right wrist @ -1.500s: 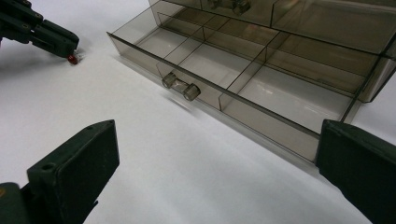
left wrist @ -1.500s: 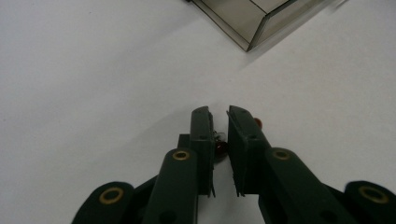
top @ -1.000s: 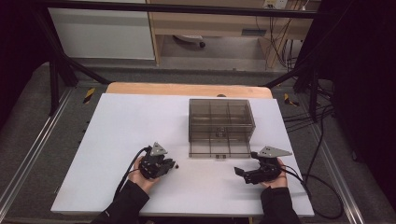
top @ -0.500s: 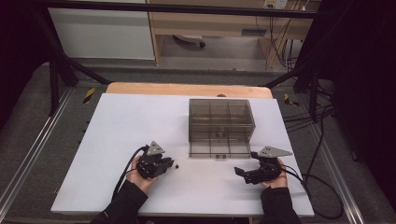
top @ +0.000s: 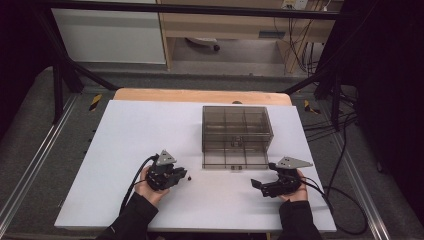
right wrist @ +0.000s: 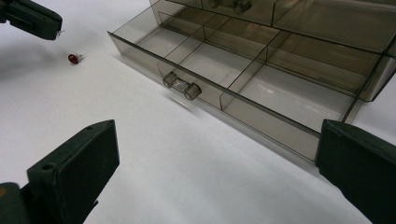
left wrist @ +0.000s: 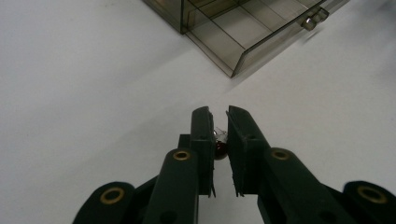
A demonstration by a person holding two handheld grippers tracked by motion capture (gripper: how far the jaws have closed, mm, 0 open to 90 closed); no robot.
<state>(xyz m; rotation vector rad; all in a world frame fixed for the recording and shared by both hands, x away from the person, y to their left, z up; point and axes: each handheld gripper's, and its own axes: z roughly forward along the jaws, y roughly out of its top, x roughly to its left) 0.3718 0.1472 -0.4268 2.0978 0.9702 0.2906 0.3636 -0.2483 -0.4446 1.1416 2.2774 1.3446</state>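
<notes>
A small red bulb [right wrist: 73, 58] with thin wire legs lies on the white table [top: 125, 150], also a dark dot [top: 191, 178] in the high view. My left gripper [top: 184, 175] hovers just over it with its jaws drawn together. The bulb [left wrist: 220, 149] shows through the narrow slit between them, and the same gripper [right wrist: 51, 25] appears raised above the bulb in the right gripper view. My right gripper [top: 259, 187] rests near the front right, jaws wide apart [right wrist: 217, 140] and empty. It faces the open drawer [right wrist: 261, 88] of a smoky clear cabinet [top: 235, 125].
The drawer [top: 235, 160] is pulled out toward me. It is split into empty compartments and has a clear handle [right wrist: 182, 86]. A wooden edge [top: 200, 95] runs behind the white table. Cables [top: 340, 165] trail off the right side.
</notes>
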